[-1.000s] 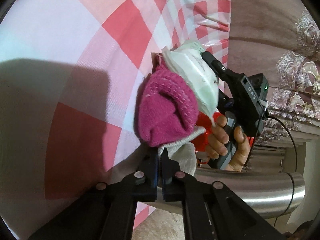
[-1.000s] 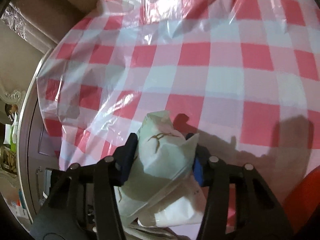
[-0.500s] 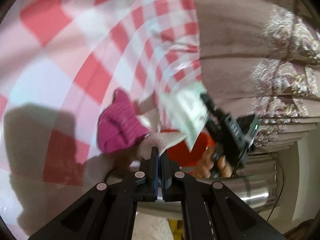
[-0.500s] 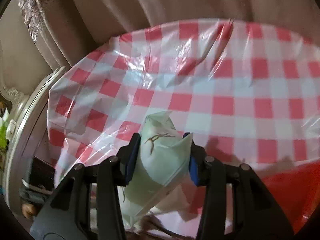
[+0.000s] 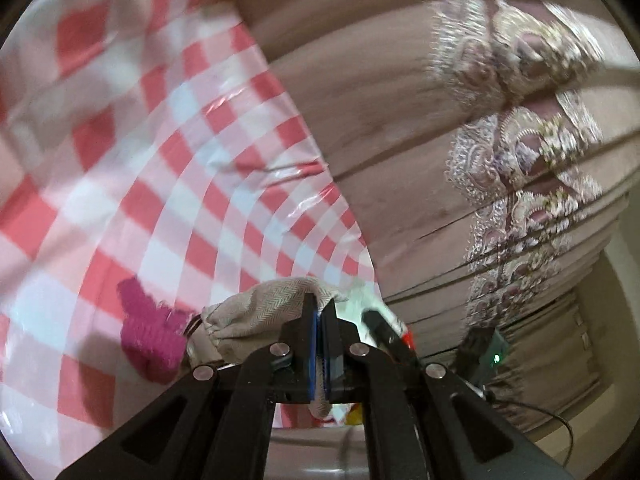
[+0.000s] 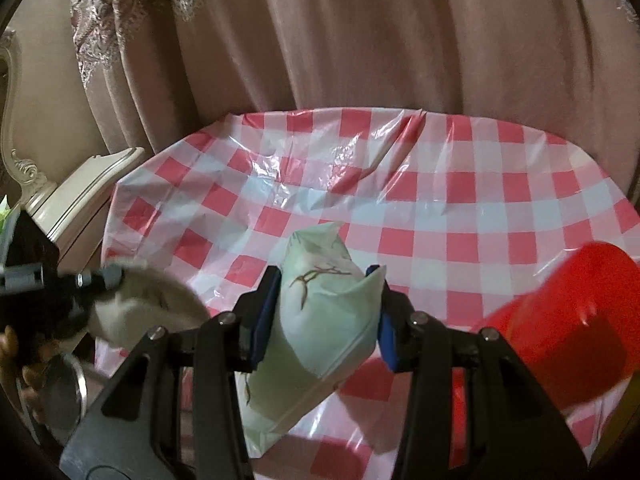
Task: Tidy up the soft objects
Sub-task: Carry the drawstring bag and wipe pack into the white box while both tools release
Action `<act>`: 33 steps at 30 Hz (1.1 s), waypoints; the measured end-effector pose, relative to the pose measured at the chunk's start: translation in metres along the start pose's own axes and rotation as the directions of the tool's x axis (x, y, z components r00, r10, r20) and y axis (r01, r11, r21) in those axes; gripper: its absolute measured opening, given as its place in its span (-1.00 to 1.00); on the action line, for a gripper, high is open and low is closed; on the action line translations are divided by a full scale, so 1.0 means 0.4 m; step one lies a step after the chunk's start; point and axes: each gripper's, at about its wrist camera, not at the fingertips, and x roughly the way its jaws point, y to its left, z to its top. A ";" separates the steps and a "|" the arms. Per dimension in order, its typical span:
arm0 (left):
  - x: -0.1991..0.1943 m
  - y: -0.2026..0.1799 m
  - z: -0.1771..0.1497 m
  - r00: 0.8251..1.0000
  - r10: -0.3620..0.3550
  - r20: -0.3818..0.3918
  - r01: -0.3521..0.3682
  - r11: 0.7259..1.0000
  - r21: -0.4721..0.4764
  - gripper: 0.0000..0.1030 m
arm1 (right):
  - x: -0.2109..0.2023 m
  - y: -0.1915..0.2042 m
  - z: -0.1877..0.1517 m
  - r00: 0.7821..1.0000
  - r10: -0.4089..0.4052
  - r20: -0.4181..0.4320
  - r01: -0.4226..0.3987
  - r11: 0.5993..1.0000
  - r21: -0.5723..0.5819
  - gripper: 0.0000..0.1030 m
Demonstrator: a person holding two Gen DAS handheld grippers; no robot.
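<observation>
Both bundles lifted since earlier frame. Our left gripper (image 5: 319, 312) pinches beige cloth (image 5: 260, 312), lower centre; magenta knit (image 5: 150, 340) dangles lower left. Our right gripper (image 6: 324, 312) squeezes green pouch (image 6: 320, 320), centre. Red container (image 6: 568, 320), right edge: likely drop spot over checked tablecloth (image 6: 440, 200).

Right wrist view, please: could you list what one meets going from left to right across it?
Left tongs with grey cloth → pale green packet in the right tongs → red container.
</observation>
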 end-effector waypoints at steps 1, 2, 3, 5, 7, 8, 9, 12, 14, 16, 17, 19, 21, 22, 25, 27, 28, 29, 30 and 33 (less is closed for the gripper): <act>-0.011 -0.021 -0.002 1.000 0.003 0.012 -0.004 1.000 0.028 -0.97 | -0.017 0.001 -0.006 1.000 -0.003 0.009 0.003 1.000 0.000 -0.07; -0.013 -0.046 -0.003 1.000 0.003 0.021 -0.004 0.999 0.053 -0.97 | -0.030 0.001 -0.011 1.000 -0.006 0.015 0.006 1.000 0.001 -0.07; -0.018 -0.071 -0.007 1.000 0.002 0.028 -0.004 0.997 0.078 -0.97 | -0.048 0.001 -0.018 1.000 -0.008 0.024 0.008 1.000 0.002 -0.07; -0.026 -0.121 -0.017 0.999 0.004 0.040 -0.009 0.991 0.132 -0.97 | -0.079 0.000 -0.030 0.999 -0.014 0.038 0.014 1.000 0.004 -0.07; -0.035 -0.160 -0.029 0.999 -0.005 0.046 -0.003 0.985 0.170 -0.97 | -0.112 -0.004 -0.042 0.998 -0.017 0.053 0.016 1.000 0.009 -0.07; -0.039 -0.187 -0.036 0.999 -0.015 0.051 0.005 0.981 0.196 -0.97 | -0.127 -0.005 -0.046 0.998 -0.020 0.061 0.020 1.000 0.010 -0.07; -0.043 -0.207 -0.041 0.998 -0.024 0.055 0.011 0.977 0.214 -0.97 | -0.143 -0.010 -0.051 0.997 -0.025 0.068 0.024 1.000 0.011 -0.07; -0.048 -0.264 -0.068 0.998 -0.057 0.039 0.045 0.965 0.259 -0.97 | -0.195 -0.030 -0.067 0.996 -0.030 0.086 0.028 0.999 0.025 -0.07; -0.049 -0.301 -0.097 0.997 -0.076 0.018 0.067 0.954 0.292 -0.97 | -0.234 -0.045 -0.082 0.995 -0.030 0.096 0.027 0.999 0.031 -0.07; -0.046 -0.329 -0.130 0.995 -0.097 -0.010 0.095 0.946 0.309 -0.97 | -0.273 -0.061 -0.103 0.994 -0.035 0.103 0.032 0.999 0.034 -0.07; -0.042 -0.344 -0.154 0.994 -0.109 -0.032 0.114 0.942 0.316 -0.97 | -0.293 -0.071 -0.116 0.994 -0.037 0.106 0.034 0.999 0.037 -0.07; -0.036 -0.362 -0.194 0.990 -0.125 -0.064 0.139 0.937 0.321 -0.97 | -0.333 -0.095 -0.142 0.993 -0.041 0.108 0.036 0.998 0.051 -0.07; -0.028 -0.377 -0.237 0.984 -0.146 -0.102 0.171 0.933 0.316 -0.97 | -0.377 -0.122 -0.175 0.992 -0.054 0.111 0.047 0.997 0.062 -0.07; -0.023 -0.384 -0.260 0.980 -0.155 -0.122 0.186 0.932 0.311 -0.97 | -0.394 -0.134 -0.188 0.992 -0.058 0.111 0.051 0.996 0.068 -0.07; -0.011 -0.405 -0.323 0.967 -0.187 -0.174 0.233 0.926 0.298 -0.97 | -0.454 -0.181 -0.236 0.991 -0.079 0.109 0.069 0.993 0.093 -0.07; -0.001 -0.424 -0.370 0.957 -0.202 -0.206 0.258 0.920 0.296 -0.97 | -0.497 -0.217 -0.271 0.989 -0.100 0.110 0.087 0.990 0.114 -0.07; 0.006 -0.435 -0.398 0.951 -0.210 -0.226 0.272 0.917 0.292 -0.97 | -0.516 -0.235 -0.286 0.988 -0.110 0.109 0.096 0.988 0.124 -0.07; 0.012 -0.441 -0.420 0.946 -0.216 -0.241 0.283 0.914 0.291 -0.97 | -0.536 -0.256 -0.304 0.986 -0.125 0.110 0.109 0.985 0.137 -0.07; 0.023 -0.450 -0.451 0.939 -0.221 -0.265 0.296 0.911 0.288 -0.97 | -0.562 -0.274 -0.327 0.984 -0.143 0.108 0.126 0.981 0.150 -0.07; 0.060 -0.470 -0.533 0.916 -0.231 -0.327 0.325 0.906 0.269 -0.97 | -0.614 -0.332 -0.387 0.978 -0.193 0.085 0.175 0.967 0.187 -0.07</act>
